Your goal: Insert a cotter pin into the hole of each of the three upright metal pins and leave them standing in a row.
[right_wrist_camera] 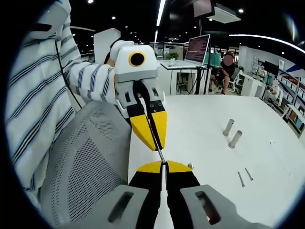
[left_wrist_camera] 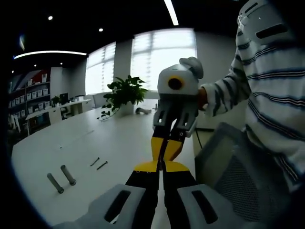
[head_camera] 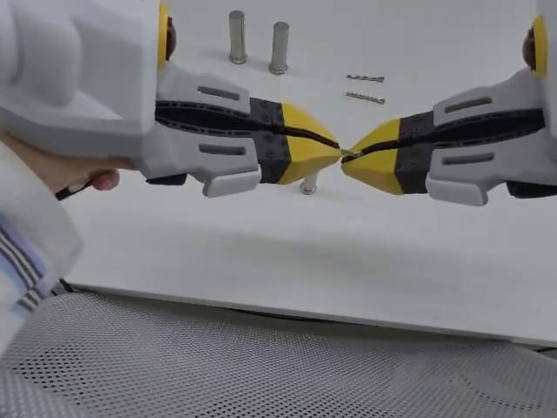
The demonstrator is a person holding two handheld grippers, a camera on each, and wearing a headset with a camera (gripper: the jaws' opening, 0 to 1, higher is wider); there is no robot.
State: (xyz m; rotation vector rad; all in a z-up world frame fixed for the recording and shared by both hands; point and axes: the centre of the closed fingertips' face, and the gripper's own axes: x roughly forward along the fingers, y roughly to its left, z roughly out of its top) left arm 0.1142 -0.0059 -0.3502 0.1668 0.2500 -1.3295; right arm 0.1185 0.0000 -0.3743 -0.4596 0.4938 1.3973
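Metal pin [head_camera: 237, 37] stands upright at the back with a second metal pin [head_camera: 279, 47] just beside it; the left gripper [head_camera: 336, 150], jaws closed, pinches one end of a cotter pin [head_camera: 348, 154] above a third metal pin [head_camera: 308, 185]; two loose cotter pins [head_camera: 365, 78] lie flat behind; the right gripper [head_camera: 346, 164] pinches the other end.
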